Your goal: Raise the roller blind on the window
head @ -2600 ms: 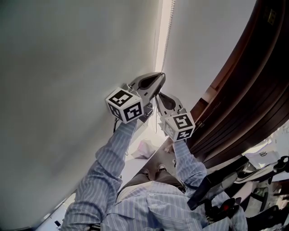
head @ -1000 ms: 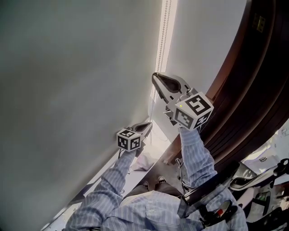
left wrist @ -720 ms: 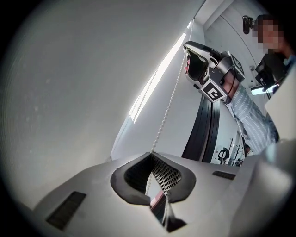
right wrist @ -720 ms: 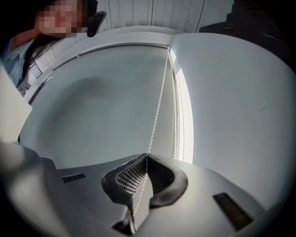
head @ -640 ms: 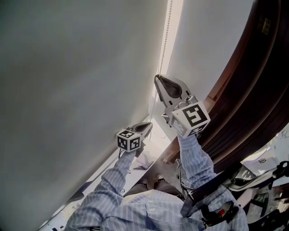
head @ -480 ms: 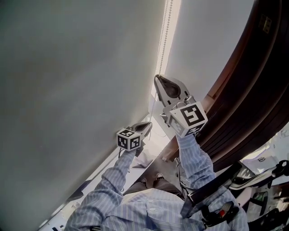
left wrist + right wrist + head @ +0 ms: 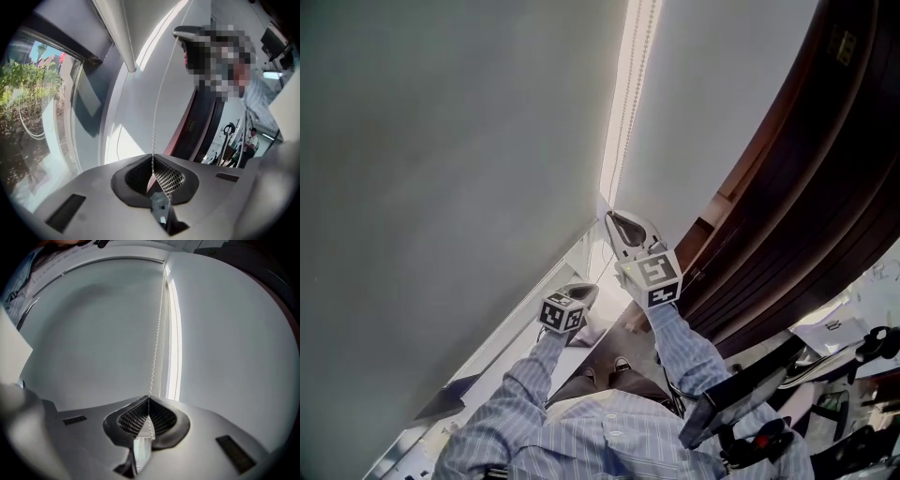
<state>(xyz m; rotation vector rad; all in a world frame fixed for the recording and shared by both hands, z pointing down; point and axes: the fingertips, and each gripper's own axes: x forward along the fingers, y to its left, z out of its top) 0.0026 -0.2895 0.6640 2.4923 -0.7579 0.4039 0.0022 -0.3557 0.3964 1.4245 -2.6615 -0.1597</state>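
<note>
The roller blind (image 7: 441,187) fills the left of the head view as a broad grey sheet. It covers most of the window (image 7: 33,117); in the left tool's view greenery shows through bare glass below the blind's bottom bar (image 7: 117,37). To the right of the blind is a pale wall (image 7: 722,94), and further right a dark wooden frame (image 7: 825,169).

Along the blind's right edge, in a bright strip of daylight, hangs the bead chain (image 7: 628,103).

The right tool (image 7: 612,220) is at that edge, near the blind's lower corner. Its own view shows its jaws clenched on the chain, which runs taut straight up from them. The left tool (image 7: 586,291) sits lower, just below the blind's corner. Its jaws are likewise clamped on a strand of the chain (image 7: 159,108) that rises from between them.
</note>
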